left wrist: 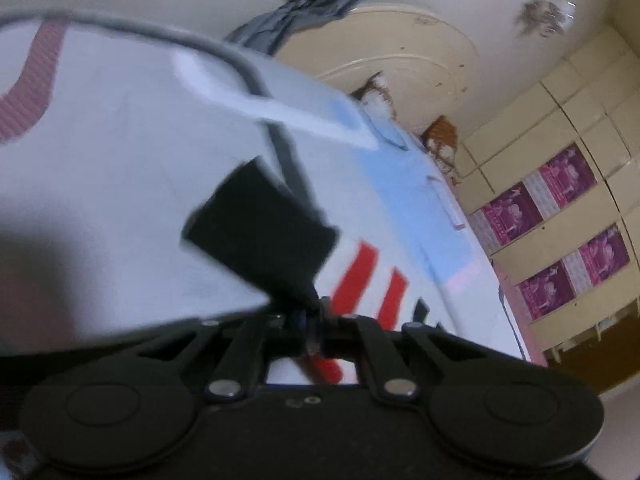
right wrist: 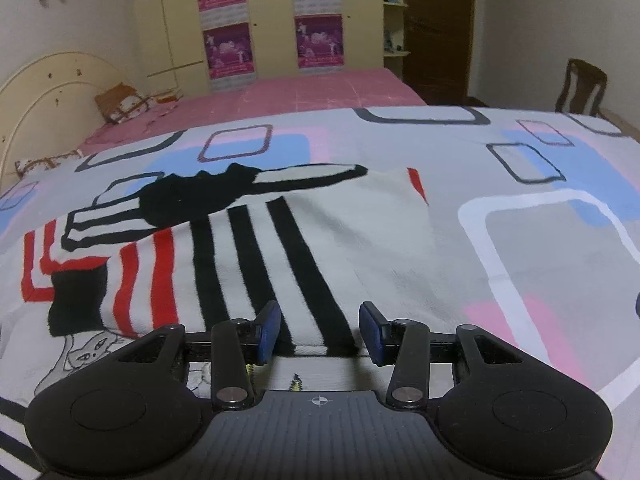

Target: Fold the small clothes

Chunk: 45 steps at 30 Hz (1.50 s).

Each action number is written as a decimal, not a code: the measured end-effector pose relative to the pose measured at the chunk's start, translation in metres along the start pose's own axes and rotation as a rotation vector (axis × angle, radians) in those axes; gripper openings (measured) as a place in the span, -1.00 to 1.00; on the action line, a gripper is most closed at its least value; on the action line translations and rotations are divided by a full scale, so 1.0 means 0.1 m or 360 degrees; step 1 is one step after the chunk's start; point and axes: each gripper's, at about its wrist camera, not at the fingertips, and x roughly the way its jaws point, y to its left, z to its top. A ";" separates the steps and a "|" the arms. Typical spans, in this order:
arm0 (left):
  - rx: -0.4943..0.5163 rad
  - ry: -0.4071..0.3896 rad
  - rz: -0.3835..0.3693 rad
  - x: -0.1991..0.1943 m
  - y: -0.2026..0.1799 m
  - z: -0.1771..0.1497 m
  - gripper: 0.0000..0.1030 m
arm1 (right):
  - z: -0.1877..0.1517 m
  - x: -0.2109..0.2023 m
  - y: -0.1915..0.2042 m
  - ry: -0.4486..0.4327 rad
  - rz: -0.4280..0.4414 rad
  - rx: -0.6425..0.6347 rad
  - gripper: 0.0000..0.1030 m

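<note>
A small white garment (right wrist: 280, 248) with black and red stripes and black cuffs lies partly folded on the patterned bedsheet (right wrist: 540, 260). My right gripper (right wrist: 320, 330) is open, its blue pads (right wrist: 269, 330) low over the garment's near edge, holding nothing. My left gripper (left wrist: 314, 320) is shut on the garment's black cuff (left wrist: 260, 240), and the view is tilted and blurred. Red stripes of the garment (left wrist: 360, 276) show just beyond the left fingers.
A pink mattress (right wrist: 320, 88) lies behind the sheet, with a cream headboard (right wrist: 40, 92) at the left and cushions (right wrist: 124, 104) near it. Cream wardrobes with purple posters (right wrist: 272, 20) stand behind. A wooden chair (right wrist: 582, 84) is at the right.
</note>
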 end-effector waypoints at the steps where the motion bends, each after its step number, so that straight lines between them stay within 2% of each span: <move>1: 0.0115 -0.0035 -0.0010 -0.03 -0.14 -0.02 -0.90 | 0.00 -0.01 -0.01 0.0002 0.0003 0.0007 -0.14; 6: 0.0564 -0.0059 -0.0209 -0.19 -0.91 -0.35 -0.90 | 0.02 -0.05 -0.08 -0.0020 0.0016 0.0019 -0.14; 8: 0.0672 -0.0043 -0.0297 -0.23 -1.18 -0.53 -0.90 | 0.02 -0.05 -0.12 -0.0024 0.0023 0.0030 -0.14; 12: 0.0855 0.0046 -0.0455 -0.25 -1.67 -0.95 -0.90 | 0.04 -0.09 -0.21 -0.0038 0.0035 0.0058 -0.14; 15: 0.1065 0.0134 -0.0566 -0.26 -2.05 -1.32 -0.90 | 0.05 -0.14 -0.30 -0.0048 0.0035 0.0078 -0.14; 18: 0.1328 0.0183 -0.0638 -0.29 -2.40 -1.77 -0.90 | 0.05 -0.18 -0.40 -0.0057 0.0036 0.0102 -0.14; 25: 0.1710 0.0310 -0.0744 -0.31 -2.88 -2.70 -0.90 | 0.02 -0.33 -0.63 -0.0076 0.0048 0.0167 -0.14; 28: 0.1857 0.0439 -0.0750 -0.23 -3.00 -3.09 -0.89 | -0.02 -0.38 -0.73 -0.0072 0.0051 0.0192 -0.14; 29: 0.1886 0.0466 -0.0759 -0.19 -3.03 -3.19 -0.79 | -0.03 -0.40 -0.77 -0.0072 0.0063 0.0204 -0.14; 31: 0.1943 0.0546 -0.0793 -0.14 -3.06 -3.41 -0.36 | -0.04 -0.45 -0.83 -0.0071 0.0092 0.0220 -0.13; 34: 0.1980 0.0531 -0.0869 -0.19 -3.04 -3.60 -0.28 | -0.05 -0.55 -0.93 -0.0132 0.0112 0.0257 -0.13; 36: 0.1935 0.0574 -0.0945 -0.19 -3.04 -3.65 -0.14 | -0.05 -0.60 -0.98 -0.0156 0.0111 0.0288 -0.12; 37: 0.1902 0.0583 -0.1003 -0.21 -3.04 -3.67 -0.04 | -0.04 -0.62 -1.00 -0.0164 0.0115 0.0304 0.11; 38: 0.1868 0.0602 -0.1060 -0.22 -3.03 -3.68 0.07 | -0.04 -0.63 -1.01 -0.0175 0.0115 0.0324 0.44; 39: 0.1854 0.0612 -0.1077 -0.23 -3.03 -3.70 0.08 | -0.04 -0.65 -1.01 -0.0190 0.0122 0.0333 0.47; 41: 0.1848 0.0540 -0.1056 -0.31 -3.02 -3.67 0.08 | -0.01 -0.66 -0.97 -0.0204 0.0155 0.0318 0.47; 45: 0.1721 0.0408 -0.0939 -0.49 -2.80 -3.22 0.07 | 0.07 -0.58 -0.85 -0.0164 0.0296 0.0323 0.43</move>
